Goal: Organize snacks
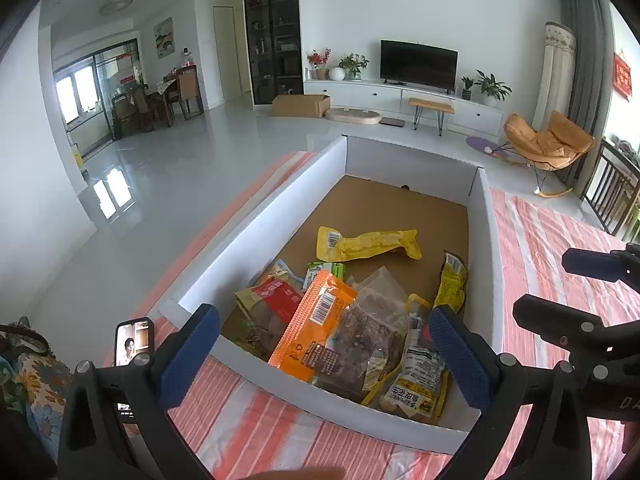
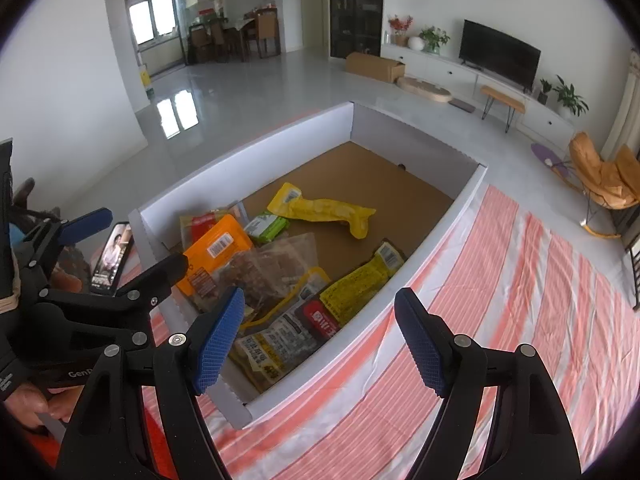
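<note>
A white cardboard box (image 1: pixel 256 224) with a brown floor stands on the striped cloth; it also shows in the right wrist view (image 2: pixel 248 160). Several snack packets lie in it: an orange packet (image 1: pixel 312 328) (image 2: pixel 216 252), a long yellow packet (image 1: pixel 368 244) (image 2: pixel 324 210), a clear packet of brown snacks (image 1: pixel 368 336) (image 2: pixel 272 268), a green one (image 2: pixel 266 226) and a yellow-labelled one (image 2: pixel 360 284). My left gripper (image 1: pixel 324 360) is open and empty above the box's near end. My right gripper (image 2: pixel 320 344) is open and empty over the box's right wall; it also appears in the left wrist view (image 1: pixel 560 284).
A phone (image 1: pixel 134 342) (image 2: pixel 112 258) with a lit screen lies left of the box. The orange-and-white striped cloth (image 2: pixel 500 300) spreads to the right. A floral cushion (image 1: pixel 32 380) sits at far left. The living room floor, TV unit and an orange chair (image 1: pixel 548 144) lie beyond.
</note>
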A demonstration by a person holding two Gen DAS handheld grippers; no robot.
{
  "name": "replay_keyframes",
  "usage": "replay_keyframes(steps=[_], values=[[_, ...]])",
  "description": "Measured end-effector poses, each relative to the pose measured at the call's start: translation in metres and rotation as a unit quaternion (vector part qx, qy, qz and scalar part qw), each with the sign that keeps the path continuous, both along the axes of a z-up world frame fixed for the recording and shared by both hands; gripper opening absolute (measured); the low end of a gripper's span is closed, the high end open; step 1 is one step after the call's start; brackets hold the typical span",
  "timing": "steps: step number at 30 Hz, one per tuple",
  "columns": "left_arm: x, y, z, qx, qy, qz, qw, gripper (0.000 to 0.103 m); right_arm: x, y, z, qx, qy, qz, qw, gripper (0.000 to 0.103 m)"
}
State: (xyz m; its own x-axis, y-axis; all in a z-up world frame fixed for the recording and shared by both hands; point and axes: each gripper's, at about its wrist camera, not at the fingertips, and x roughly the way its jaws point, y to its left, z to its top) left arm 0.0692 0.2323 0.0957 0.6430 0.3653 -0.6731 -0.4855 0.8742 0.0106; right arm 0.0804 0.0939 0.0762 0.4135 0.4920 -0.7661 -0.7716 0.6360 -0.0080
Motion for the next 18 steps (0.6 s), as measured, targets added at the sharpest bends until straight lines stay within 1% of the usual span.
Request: replay_keyframes(steps=[3, 13, 18], values=[[0.0010, 0.0015, -0.0011, -0.008, 0.001, -0.003, 1.0000, 0.103, -0.0013, 0.0007, -0.0005, -0.001, -0.002, 0.001, 1.000, 0.081], [0.0021, 0.0020, -0.0024, 0.000, 0.002, -0.003, 1.0000, 0.103, -0.0025, 0.0020, -0.0005, -0.004, -0.003, 0.000, 1.000, 0.081], [0.0006, 0.0062, -0.0038, -0.007, -0.001, 0.002, 1.0000, 0.103, -0.0033, 0.0035, 0.0009, -0.003, -0.002, 0.000, 1.000, 0.081]])
